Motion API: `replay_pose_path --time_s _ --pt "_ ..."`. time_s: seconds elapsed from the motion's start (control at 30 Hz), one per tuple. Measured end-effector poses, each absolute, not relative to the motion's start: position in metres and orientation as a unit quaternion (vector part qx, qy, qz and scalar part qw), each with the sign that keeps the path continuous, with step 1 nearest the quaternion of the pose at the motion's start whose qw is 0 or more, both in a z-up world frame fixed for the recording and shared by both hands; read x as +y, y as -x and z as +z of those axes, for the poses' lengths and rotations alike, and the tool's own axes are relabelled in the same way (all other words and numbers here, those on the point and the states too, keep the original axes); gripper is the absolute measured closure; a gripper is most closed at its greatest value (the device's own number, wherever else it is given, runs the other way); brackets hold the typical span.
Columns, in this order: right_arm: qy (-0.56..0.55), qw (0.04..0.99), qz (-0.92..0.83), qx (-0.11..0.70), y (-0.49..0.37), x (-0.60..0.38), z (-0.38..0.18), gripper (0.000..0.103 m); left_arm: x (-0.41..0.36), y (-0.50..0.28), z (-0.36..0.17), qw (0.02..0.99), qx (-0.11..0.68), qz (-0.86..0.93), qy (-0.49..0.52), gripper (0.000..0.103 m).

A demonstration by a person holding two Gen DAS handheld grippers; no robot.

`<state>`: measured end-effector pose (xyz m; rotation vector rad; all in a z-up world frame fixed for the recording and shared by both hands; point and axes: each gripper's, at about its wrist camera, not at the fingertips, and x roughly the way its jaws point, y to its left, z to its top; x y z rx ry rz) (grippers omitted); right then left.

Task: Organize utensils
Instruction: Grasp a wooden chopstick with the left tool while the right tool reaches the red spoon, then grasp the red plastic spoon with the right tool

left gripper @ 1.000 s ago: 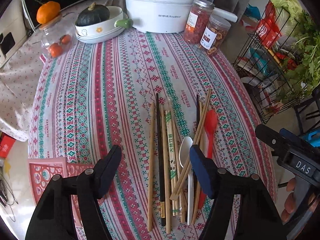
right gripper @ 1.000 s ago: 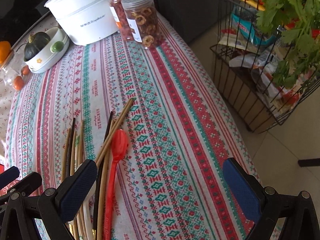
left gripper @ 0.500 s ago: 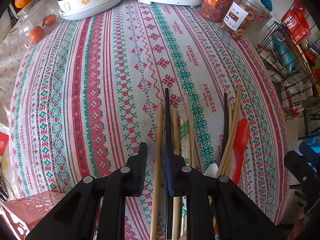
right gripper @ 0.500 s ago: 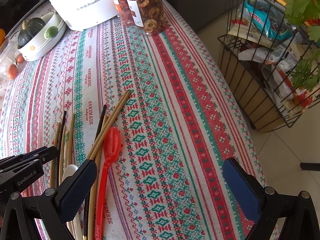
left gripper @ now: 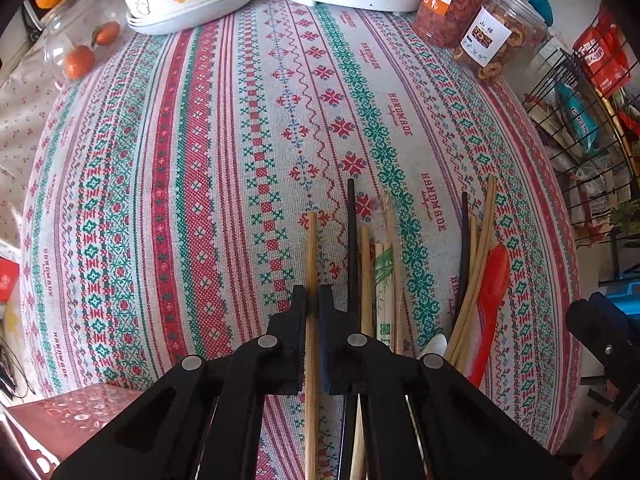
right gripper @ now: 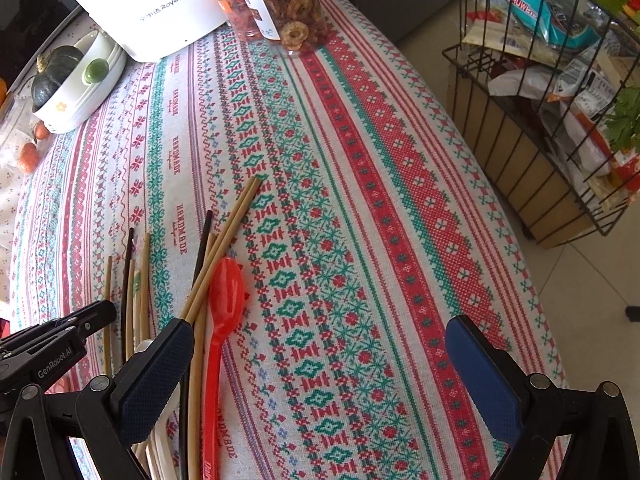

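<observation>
Tabletop (left gripper: 192,168): woven patterned cloth, matt. Chopstick (left gripper: 311,248): bare wood, matt. Spoon (right gripper: 224,300): glossy red plastic. Tongs (left gripper: 313,300): matt black plastic.

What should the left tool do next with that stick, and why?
Probably lift it a little. The left tool is shut on the leftmost chopstick, which still lies on the cloth beside the other sticks. The right tool is open, holding nothing.

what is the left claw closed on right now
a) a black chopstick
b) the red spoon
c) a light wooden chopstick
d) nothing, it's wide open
c: the left claw is pinched shut on the light wooden chopstick at the left edge of the pile; the red spoon and black chopstick lie untouched.
</observation>
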<state>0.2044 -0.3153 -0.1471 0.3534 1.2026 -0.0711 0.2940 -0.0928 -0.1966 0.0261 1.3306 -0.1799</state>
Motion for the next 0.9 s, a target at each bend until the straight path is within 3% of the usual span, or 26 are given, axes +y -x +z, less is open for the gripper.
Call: replay_pose_path --time_s 0.2,0.37,0.53,0.63,0.8,0.9 --pt "-0.188 0.798 -0.011 0.573 -0.212 -0.307 -0.158 0.006 -0.075 -0.264 -0.169 0.806 0.582 -0.105 0.011 0.098" --pt "-0.206 0.786 0.002 0.583 -0.217 -0.304 -0.172 0.028 -0.066 -0.230 -0.141 0.825 0.550 -0.128 0.026 0.098" --pt "-0.241 0.787 0.030 0.566 -0.223 -0.308 -0.179 0.039 -0.059 -0.198 -0.117 0.837 0.526 -0.149 0.039 0.098" --pt "-0.250 0.789 0.051 0.559 -0.226 -0.305 -0.180 0.052 -0.053 -0.182 -0.111 0.844 0.513 -0.154 0.040 0.098" --pt "-0.185 0.809 0.055 0.555 -0.233 -0.286 -0.179 0.063 -0.041 -0.164 -0.106 0.846 0.506 -0.162 0.051 0.098" --pt "-0.133 0.820 0.049 0.555 -0.232 -0.273 -0.178 0.075 -0.032 -0.158 -0.106 0.850 0.501 -0.157 0.050 0.098"
